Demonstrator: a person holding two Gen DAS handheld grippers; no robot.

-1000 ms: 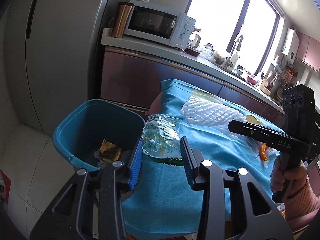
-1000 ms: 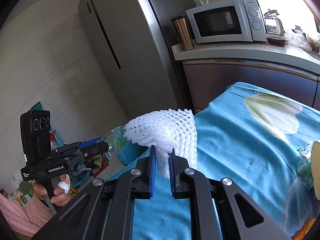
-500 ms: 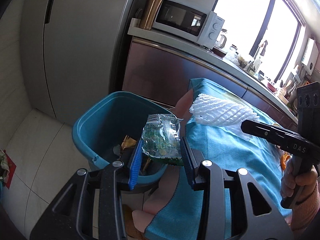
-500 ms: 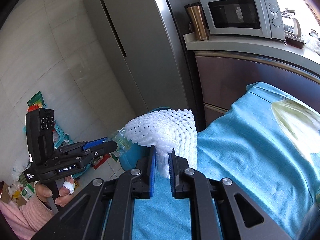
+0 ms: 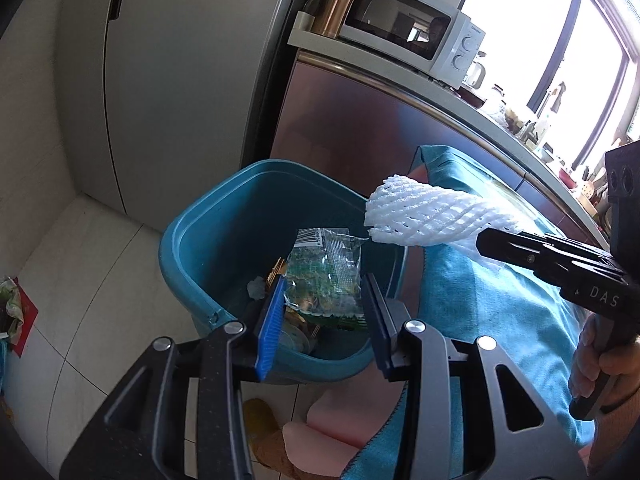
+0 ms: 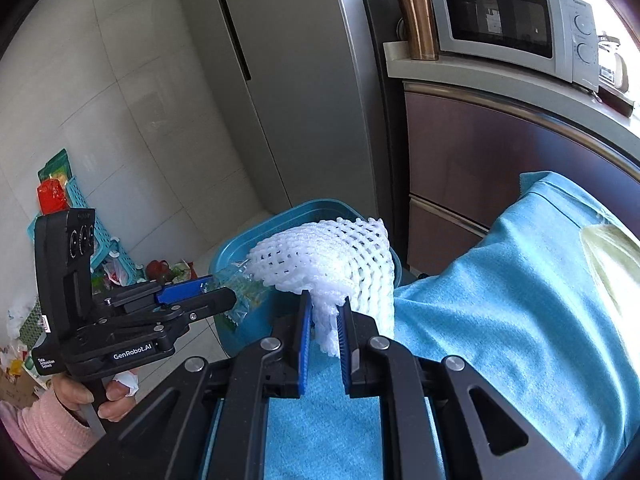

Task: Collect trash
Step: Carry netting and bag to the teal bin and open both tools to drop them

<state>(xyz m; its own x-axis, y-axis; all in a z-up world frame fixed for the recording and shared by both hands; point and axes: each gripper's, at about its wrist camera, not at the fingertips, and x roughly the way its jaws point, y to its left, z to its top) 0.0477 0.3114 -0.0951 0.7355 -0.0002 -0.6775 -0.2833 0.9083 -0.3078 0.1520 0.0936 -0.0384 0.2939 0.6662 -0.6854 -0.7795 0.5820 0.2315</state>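
A teal trash bin (image 5: 188, 240) stands on the floor beside the table, with several wrappers inside. My left gripper (image 5: 324, 312) is over the bin and shut on a clear green snack wrapper (image 5: 324, 268). My right gripper (image 6: 324, 320) is shut on a white foam fruit net (image 6: 332, 256) and holds it at the bin's (image 6: 232, 248) table-side rim. The net also shows in the left wrist view (image 5: 424, 212), just right of the wrapper. The left gripper (image 6: 216, 296) shows in the right wrist view with the wrapper (image 6: 244, 284) at its tips.
A table under a blue cloth (image 6: 500, 320) lies right of the bin. A grey fridge (image 5: 180, 80) and a counter with a microwave (image 5: 408, 28) and copper tumbler (image 5: 340, 0) stand behind. Baskets and bags (image 6: 80, 216) sit on the floor at left. A plush toy (image 5: 264, 432) lies under the table.
Both grippers have moved left off the table toward the bin, each still holding its item. The wrapper is now over the bin's opening, and the net is at its rim.
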